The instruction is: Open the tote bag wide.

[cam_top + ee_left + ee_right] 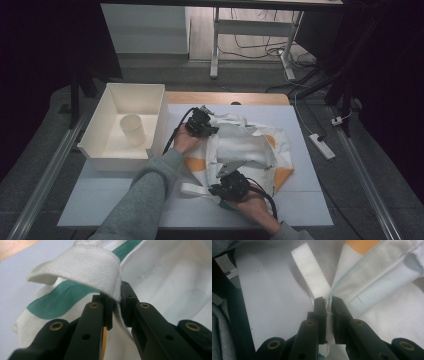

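A white cloth bag (250, 145) with orange patches and a green stripe lies crumpled at the middle of the tabletop (300, 200), which is covered in a pale sheet. The left gripper (202, 122) sits at the bag's ten o'clock edge; in the left gripper view its jaws are pinched tight on a white woven strap (85, 267) that loops over their tips, with the green stripe (57, 300) just behind. The right gripper (231, 186) is at the bag's six o'clock edge; in the right gripper view its jaws are closed on a fold of white cloth at the bag's hem, where a second flat strap (310, 272) runs off toward eleven o'clock. At nine o'clock of the bag stands a white bin (160, 107) with a white cup (133, 130) inside it.
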`<state>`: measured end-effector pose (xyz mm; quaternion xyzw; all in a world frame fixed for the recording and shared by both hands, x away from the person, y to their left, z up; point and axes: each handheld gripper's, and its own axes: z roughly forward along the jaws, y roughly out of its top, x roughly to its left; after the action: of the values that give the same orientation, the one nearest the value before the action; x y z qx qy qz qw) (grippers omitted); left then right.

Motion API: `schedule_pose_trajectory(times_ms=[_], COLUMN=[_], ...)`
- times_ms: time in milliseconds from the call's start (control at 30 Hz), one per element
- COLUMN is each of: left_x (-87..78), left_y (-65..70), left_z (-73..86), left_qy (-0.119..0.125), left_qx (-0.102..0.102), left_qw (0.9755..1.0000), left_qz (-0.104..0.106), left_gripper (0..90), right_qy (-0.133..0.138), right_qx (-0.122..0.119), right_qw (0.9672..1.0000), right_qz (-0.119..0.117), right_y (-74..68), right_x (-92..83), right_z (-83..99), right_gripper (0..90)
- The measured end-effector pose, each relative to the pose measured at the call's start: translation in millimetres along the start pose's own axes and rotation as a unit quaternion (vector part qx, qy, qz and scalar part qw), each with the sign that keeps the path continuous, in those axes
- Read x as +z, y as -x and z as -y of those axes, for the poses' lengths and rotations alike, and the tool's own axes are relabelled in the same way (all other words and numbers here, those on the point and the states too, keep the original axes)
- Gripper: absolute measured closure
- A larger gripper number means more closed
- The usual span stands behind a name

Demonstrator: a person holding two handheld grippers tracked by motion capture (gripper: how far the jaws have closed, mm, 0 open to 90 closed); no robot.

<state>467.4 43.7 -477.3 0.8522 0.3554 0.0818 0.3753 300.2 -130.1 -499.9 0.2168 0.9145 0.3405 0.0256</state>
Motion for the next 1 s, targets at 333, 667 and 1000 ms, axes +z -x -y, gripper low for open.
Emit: schedule_pose_trajectory(times_ms=[333, 667, 1000], left_x=[-2.6, -36.2, -65.8], left_y=[1.6, 16.1, 39.0], left_z=[0.5, 4.2, 16.9], left_qy=[0.012, 0.053, 0.054], left_qx=[-0.008, 0.002, 0.039], left_qw=[0.9999, 0.9984, 0.9968], left_qz=[0.01, 0.02, 0.044], left_gripper=[77.1, 41.4, 40.1], right_qy=[0.005, 0.074, 0.124], right_qx=[-0.018, -0.029, -0.012], right_qw=[0.9998, 0.9966, 0.9911], right_qz=[-0.006, 0.023, 0.048], right_y=[-2.3, -1.7, 28.4], right_x=[-4.7, -37.5, -70.5], right_z=[-2.3, -8.2, 1.4], right_gripper=[71.6, 50.6, 46.3])
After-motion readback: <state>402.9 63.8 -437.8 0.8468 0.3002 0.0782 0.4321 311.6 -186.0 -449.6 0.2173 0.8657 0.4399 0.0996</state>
